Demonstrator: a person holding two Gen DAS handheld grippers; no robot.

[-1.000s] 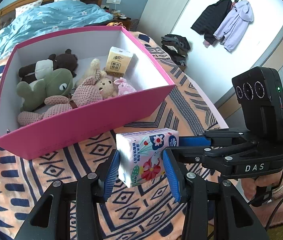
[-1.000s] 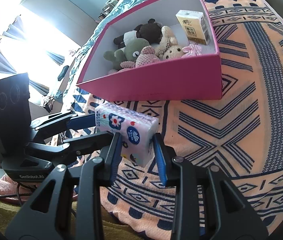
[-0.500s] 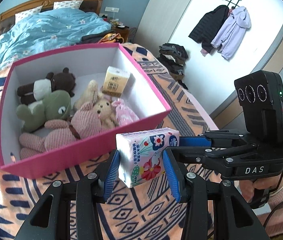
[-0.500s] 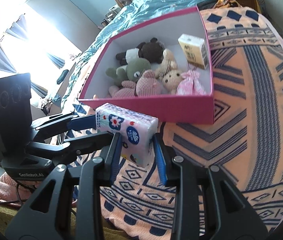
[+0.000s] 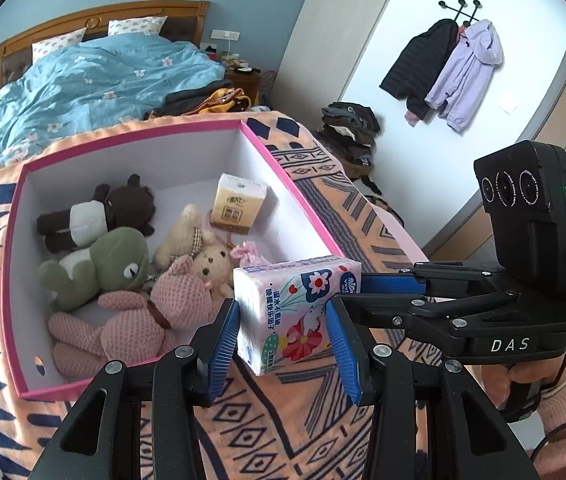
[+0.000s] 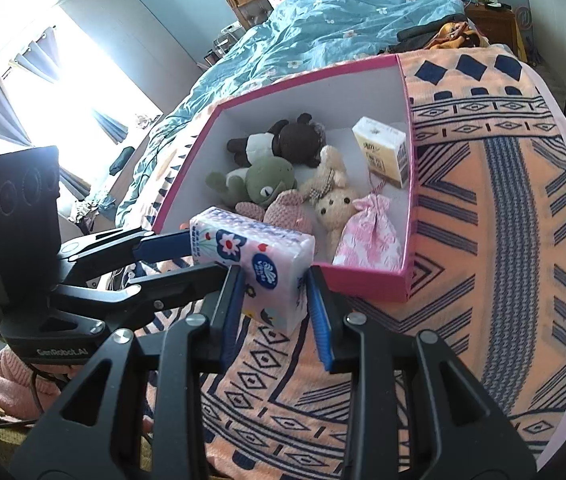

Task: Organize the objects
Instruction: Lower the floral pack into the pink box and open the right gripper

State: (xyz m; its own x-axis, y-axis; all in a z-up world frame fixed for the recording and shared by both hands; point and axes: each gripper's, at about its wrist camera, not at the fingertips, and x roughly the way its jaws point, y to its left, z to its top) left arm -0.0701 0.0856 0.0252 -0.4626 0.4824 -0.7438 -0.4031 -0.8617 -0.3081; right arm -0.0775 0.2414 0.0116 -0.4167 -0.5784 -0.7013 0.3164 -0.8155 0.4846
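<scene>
A floral pink tissue pack (image 5: 295, 312) hangs in the air, held from two sides. My left gripper (image 5: 283, 314) is shut across its width, and my right gripper (image 5: 357, 292) grips its right end. In the right wrist view the same pack (image 6: 255, 256) sits between my right gripper (image 6: 274, 280) pads, with the left gripper (image 6: 191, 258) clamped on its far end. The pack hovers at the near rim of the pink box (image 5: 295, 196), (image 6: 367, 280). Inside lie several plush toys (image 5: 119, 268), a yellow tissue pack (image 5: 237, 208) and a pink pouch (image 6: 369, 236).
The box rests on an orange and navy patterned blanket (image 6: 495, 240). Behind it a bed carries a blue duvet (image 5: 95, 80) and dark clothes (image 5: 199, 100). Coats (image 5: 447, 64) hang on the right wall above a clothes pile (image 5: 349, 132). A hand in a pink sleeve (image 5: 563, 392) holds the right gripper.
Both grippers have risen and moved toward the box with the tissue pack held between them. The pack now overlaps the box's near rim, and more of the inside shows.
</scene>
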